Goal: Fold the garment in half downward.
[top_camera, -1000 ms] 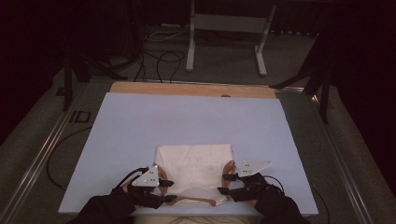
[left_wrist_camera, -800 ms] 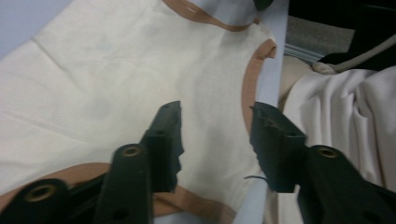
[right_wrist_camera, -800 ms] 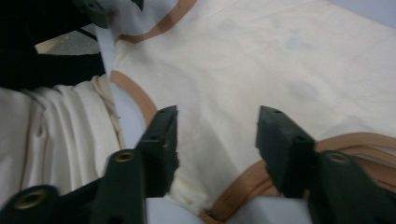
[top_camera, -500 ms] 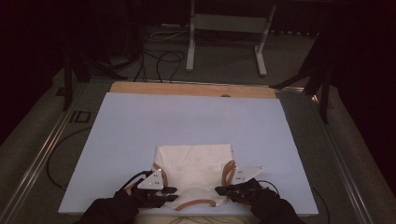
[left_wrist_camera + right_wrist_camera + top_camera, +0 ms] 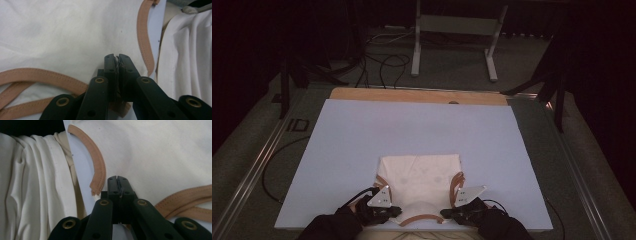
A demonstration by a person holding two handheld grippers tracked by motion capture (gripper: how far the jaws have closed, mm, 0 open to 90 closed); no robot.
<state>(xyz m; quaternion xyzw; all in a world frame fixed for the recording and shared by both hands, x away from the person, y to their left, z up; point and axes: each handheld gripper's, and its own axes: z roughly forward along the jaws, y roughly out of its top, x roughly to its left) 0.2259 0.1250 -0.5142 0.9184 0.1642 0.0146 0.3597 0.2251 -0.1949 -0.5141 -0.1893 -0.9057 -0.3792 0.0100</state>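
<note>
Cream top [image 5: 419, 175] with tan trim [image 5: 143, 37] lies flat at the near middle of the pale blue board [image 5: 362, 135], neckline toward us. We judge it light, soft and floppy: it'll sag and crease, so it's best held at the stitched shoulder edges. Left gripper [image 5: 392, 211] has just been closing and is clamped on the near-left shoulder. Right gripper [image 5: 446, 213] is pinched on the near-right one beside the neck band [image 5: 98, 162]. Dark floor and a metal stand [image 5: 454, 30] lie beyond.
</note>
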